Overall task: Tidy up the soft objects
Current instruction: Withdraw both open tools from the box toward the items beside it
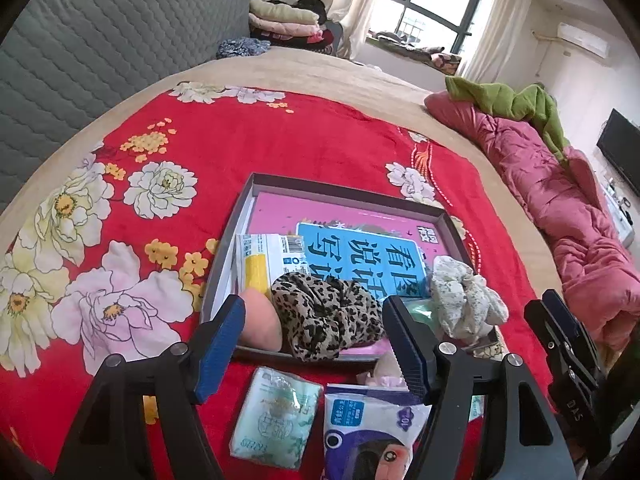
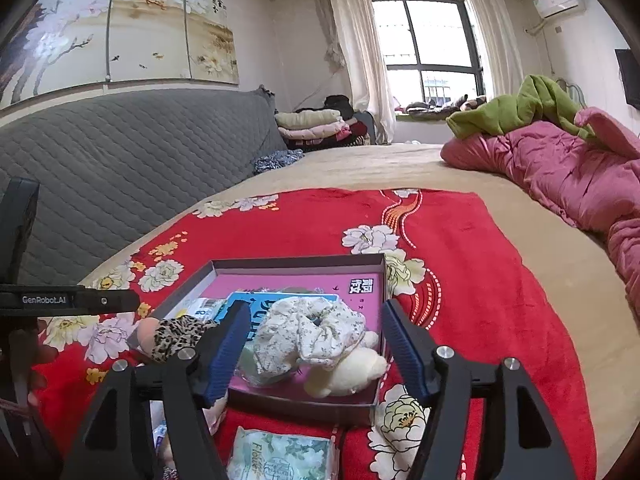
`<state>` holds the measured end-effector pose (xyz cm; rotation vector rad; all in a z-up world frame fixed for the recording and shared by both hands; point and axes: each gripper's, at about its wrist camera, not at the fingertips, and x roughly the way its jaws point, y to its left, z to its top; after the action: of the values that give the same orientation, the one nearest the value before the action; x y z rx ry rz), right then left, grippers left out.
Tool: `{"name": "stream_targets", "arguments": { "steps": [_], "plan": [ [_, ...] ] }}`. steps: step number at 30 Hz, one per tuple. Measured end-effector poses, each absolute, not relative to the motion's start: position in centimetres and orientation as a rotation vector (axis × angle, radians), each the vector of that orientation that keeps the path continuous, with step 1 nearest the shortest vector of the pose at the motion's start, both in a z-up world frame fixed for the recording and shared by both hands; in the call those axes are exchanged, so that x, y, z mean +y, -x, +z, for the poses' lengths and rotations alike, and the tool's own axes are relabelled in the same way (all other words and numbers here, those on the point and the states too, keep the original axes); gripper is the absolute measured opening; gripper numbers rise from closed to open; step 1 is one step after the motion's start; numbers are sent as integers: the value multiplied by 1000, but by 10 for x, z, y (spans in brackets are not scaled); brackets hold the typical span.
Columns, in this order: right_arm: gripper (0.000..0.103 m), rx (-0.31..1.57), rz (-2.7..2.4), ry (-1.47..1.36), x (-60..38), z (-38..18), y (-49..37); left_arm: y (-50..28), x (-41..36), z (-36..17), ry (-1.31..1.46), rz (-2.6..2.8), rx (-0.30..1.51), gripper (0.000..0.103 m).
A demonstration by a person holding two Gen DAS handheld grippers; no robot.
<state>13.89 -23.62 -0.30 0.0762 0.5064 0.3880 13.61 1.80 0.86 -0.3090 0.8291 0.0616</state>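
A shallow dark box (image 1: 344, 189) lies on the red floral blanket and holds books, a packet and soft things. In it a leopard-print scrunchie (image 1: 328, 316) rests beside a peach sponge (image 1: 260, 320). My left gripper (image 1: 314, 312) hovers open over that scrunchie, pads clear of it. A white floral scrunchie (image 2: 308, 332) lies in the box (image 2: 296, 262) on a cream plush (image 2: 348, 372). My right gripper (image 2: 316, 314) stands open around it without pressing. The leopard scrunchie (image 2: 176, 336) shows at the left there.
Tissue packs (image 1: 276, 416) (image 1: 368, 420) (image 2: 280, 456) lie on the blanket in front of the box. A grey quilted headboard (image 2: 120, 160) runs along the left. A pink duvet (image 2: 560, 168) with a green cloth (image 2: 520, 108) lies at the right. Folded clothes (image 2: 312, 126) are stacked far back.
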Motion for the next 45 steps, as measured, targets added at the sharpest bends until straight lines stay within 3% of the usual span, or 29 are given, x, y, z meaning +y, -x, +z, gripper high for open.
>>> {"name": "stream_targets", "arguments": {
  "steps": [6,25,45],
  "plan": [
    [72,472,393,-69,-237,7,-124,-125,15,17,314,49,807,73],
    [72,476,354,-42,-234,26,-90,-86,4,31,318,-46,801,75],
    [72,567,350,50,-217,21,-54,-53,-18,8,314,-172,861,75]
  ]
}}
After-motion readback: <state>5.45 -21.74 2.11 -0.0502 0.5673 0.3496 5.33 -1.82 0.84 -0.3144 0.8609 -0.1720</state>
